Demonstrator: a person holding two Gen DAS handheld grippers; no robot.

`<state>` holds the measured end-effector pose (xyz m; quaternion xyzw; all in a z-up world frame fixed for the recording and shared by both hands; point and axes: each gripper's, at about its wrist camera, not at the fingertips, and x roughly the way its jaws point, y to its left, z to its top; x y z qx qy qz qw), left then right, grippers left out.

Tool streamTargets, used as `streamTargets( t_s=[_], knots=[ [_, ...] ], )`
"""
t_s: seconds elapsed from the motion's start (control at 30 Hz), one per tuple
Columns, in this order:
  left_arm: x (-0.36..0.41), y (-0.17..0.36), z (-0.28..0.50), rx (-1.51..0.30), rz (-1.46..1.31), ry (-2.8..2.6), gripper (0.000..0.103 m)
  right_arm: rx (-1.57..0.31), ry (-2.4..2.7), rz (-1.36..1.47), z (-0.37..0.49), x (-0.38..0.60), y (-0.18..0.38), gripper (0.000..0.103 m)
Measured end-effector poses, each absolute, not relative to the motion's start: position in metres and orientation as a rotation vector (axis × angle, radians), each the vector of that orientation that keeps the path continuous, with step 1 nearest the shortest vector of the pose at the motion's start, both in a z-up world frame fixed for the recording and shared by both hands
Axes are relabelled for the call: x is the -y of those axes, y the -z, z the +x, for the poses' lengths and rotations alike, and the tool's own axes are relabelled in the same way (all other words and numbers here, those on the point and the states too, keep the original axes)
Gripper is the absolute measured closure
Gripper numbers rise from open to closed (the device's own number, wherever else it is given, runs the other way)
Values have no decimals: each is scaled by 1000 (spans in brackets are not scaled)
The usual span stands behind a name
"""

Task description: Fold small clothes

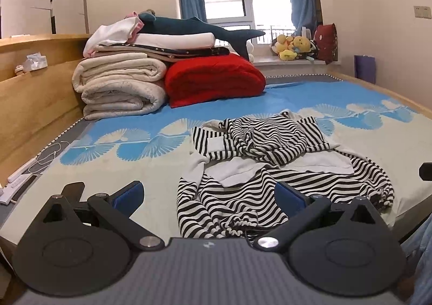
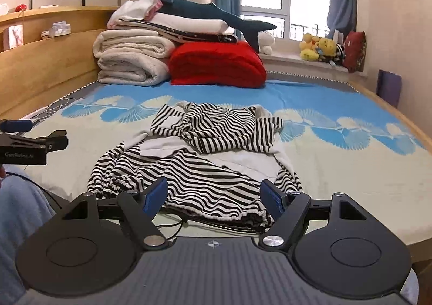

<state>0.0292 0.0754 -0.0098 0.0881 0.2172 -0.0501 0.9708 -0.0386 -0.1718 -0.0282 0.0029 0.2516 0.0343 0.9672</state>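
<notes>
1. Lying crumpled on the bed's blue and cream patterned sheet (image 1: 135, 170), the black-and-white striped small clothes (image 1: 270, 170) form one loose heap, with white parts mixed in.
2. Nothing looks folded yet, so I judge that the task is at its very beginning; spreading, smoothing and folding are all left.
3. The left gripper (image 1: 209, 197) hovers near the front edge of the heap, its blue-padded fingers wide apart and holding nothing.
4. The right gripper (image 2: 214, 194) also stands wide open and empty, above the gathered hem.
5. How many garments are in the heap is hard to say, because the stripes run together and the folds hide the lower layers.
</notes>
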Motion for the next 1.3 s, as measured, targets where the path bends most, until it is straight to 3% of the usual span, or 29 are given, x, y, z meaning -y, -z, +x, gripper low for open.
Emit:
streamTargets(
  t_s=[0.23, 0.53, 0.87, 0.93, 1.03, 1.07, 1.1, 1.13, 1.17, 1.2, 1.3],
  knots=[
    [-83, 21, 60, -512, 45, 176, 0, -571, -57, 56, -18, 181, 44, 26],
    [-86, 74, 142, -656, 49, 84, 0, -713, 100, 346, 53, 248, 91, 26],
    [-114, 146, 229, -924, -50, 40, 0, -882, 235, 363, 141, 294, 170, 25],
    [-121, 158, 233, -992, -103, 59, 0, -912, 244, 407, 144, 297, 186, 19],
    [-115, 162, 230, -1015, -70, 83, 1, -906, 201, 342, 143, 284, 187, 18],
    [-114, 161, 229, -1034, -75, 98, 5, -912, 182, 331, 144, 281, 186, 19],
    [-115, 158, 228, -1032, -94, 112, 15, -922, 157, 325, 143, 279, 186, 31],
    [-116, 153, 226, -1025, -113, 147, 55, -921, 133, 328, 141, 277, 184, 59],
    [-116, 148, 225, -1036, -144, 179, 94, -920, 101, 349, 140, 276, 183, 74],
    [-119, 144, 225, -1048, -193, 195, 94, -932, 76, 379, 139, 277, 182, 83],
    [-122, 116, 215, -983, -231, 205, 94, -939, 67, 457, 136, 288, 171, 87]
  ],
)
